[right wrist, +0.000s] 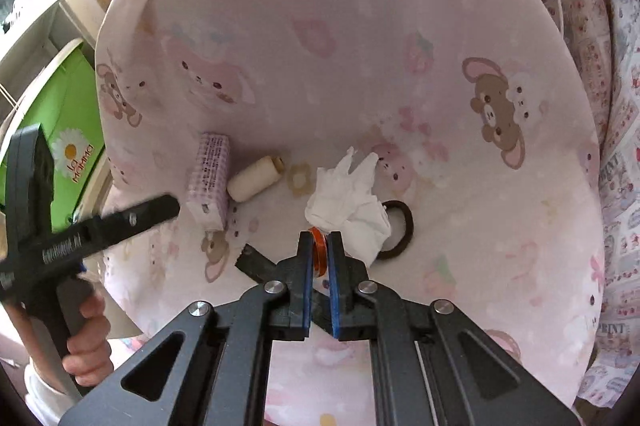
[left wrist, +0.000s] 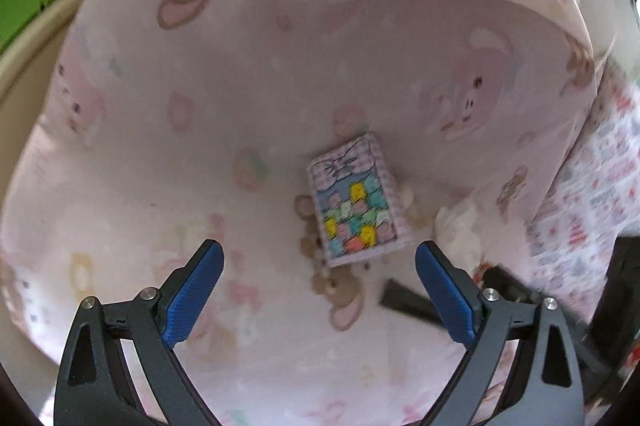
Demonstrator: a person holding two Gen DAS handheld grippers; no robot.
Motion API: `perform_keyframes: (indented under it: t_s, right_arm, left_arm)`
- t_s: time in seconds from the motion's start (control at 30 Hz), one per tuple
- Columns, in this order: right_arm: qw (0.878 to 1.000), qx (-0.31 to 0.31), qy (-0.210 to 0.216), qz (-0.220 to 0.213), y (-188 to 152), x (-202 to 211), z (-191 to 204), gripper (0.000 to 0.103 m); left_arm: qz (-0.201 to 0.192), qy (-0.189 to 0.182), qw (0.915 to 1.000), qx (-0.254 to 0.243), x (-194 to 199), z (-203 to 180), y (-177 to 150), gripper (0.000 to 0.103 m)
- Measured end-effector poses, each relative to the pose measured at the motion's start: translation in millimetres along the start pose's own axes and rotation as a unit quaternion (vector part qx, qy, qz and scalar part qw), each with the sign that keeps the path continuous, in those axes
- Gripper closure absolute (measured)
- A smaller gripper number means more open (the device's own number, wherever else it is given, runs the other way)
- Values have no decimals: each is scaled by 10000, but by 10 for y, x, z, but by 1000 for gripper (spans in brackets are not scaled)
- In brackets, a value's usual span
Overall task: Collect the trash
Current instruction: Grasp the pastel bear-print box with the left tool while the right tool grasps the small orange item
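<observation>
The right gripper is clamped on an orange ring; the tissue lies touching, just right; the left gripper is spread.

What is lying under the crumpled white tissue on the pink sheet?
A dark hair tie pokes out from under the tissue on its right edge; the rest of the loop is covered. Anything else beneath is hidden.

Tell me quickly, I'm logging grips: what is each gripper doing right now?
Left gripper: open, holding nothing.
Right gripper: closed on a small orange ring.
</observation>
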State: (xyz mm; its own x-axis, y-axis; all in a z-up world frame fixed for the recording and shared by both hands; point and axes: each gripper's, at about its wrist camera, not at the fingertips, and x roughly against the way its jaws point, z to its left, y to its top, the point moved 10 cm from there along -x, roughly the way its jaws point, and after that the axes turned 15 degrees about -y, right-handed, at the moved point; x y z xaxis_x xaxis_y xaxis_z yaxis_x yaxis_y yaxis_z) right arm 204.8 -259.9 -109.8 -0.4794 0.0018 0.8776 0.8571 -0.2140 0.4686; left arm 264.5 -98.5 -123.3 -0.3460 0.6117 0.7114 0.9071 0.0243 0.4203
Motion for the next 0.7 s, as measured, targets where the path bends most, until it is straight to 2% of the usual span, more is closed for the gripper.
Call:
perform_keyframes:
  t_s: [0.17, 0.23, 0.33, 0.5, 0.57, 0.6, 0.7]
  right_arm:
    - [10000, 0, -96, 19, -53, -7, -86, 95]
    - [9999, -5, -120, 5, -54, -3, -131, 95]
    - [10000, 29, -64, 64, -87, 14, -185, 95]
    - [9999, 48, -89, 64, -113, 45, -248, 95]
    - [9999, 43, -98, 34, -97, 64, -267, 95]
    - [9999, 33, -98, 25, -92, 73, -276, 95]
    - [10000, -22, -74, -1, -69, 101, -280, 95]
  left_arm:
    - [13, -558, 9975, 427, -125, -97, 61, 9]
    - [35, -695, 9959, 578, -182, -99, 64, 16]
    - [14, -737, 9954, 617, -249, -63, 96, 28]
    - [48, -866, 9929, 814, -318, 5, 165, 36]
    - [193, -907, 9932, 708, -390, -27, 160, 41]
    - [301, -863, 9940, 602, -436, -46, 157, 49]
    - [280, -642, 9968, 392, -454, -92, 174, 52]
